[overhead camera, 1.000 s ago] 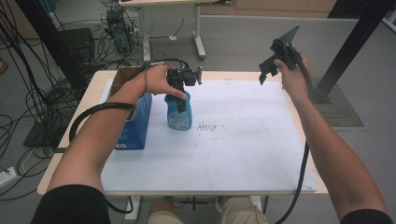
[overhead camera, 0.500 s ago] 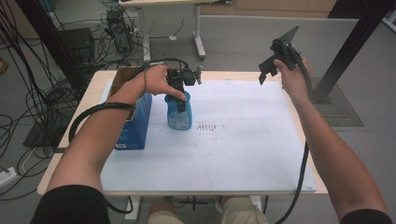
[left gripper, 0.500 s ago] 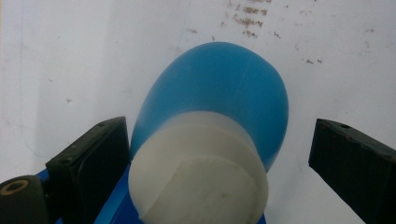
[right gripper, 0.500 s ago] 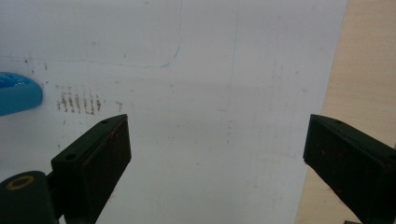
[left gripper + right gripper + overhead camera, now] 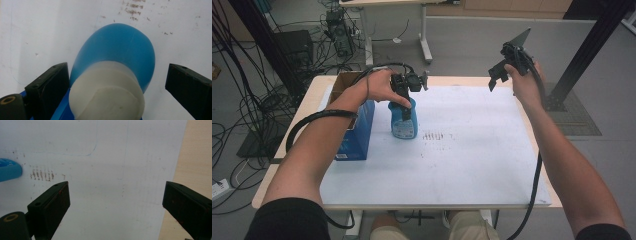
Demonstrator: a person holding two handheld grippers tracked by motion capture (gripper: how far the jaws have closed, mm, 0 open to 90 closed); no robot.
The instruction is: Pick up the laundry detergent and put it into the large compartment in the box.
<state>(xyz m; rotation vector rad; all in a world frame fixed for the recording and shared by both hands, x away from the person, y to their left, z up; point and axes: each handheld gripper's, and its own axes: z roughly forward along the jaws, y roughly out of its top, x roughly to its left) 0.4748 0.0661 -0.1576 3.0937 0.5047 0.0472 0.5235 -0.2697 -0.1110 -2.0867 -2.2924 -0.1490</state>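
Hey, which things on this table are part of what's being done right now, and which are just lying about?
In the job:
- blue bottle with its white cap
- left tool, open around the cap

Just lying about:
- blue box beside the bottle
- white sheet with brown smudges
- right tool, open, raised and holding nothing

**Lab / robotics recording room**

Lab or test space, not a home. Worktop [image 5: 512, 82] is a pale wood top under a white sheet, scuffed and pen-marked. Left of the worktop: bundles of black cables [image 5: 242, 95] on grey floor, a dark equipment box [image 5: 294, 45]. Behind the worktop: legs of a second desk [image 5: 424, 30], more wiring. Right of the worktop: black metal frame post [image 5: 592, 50]. Bare, no decor.
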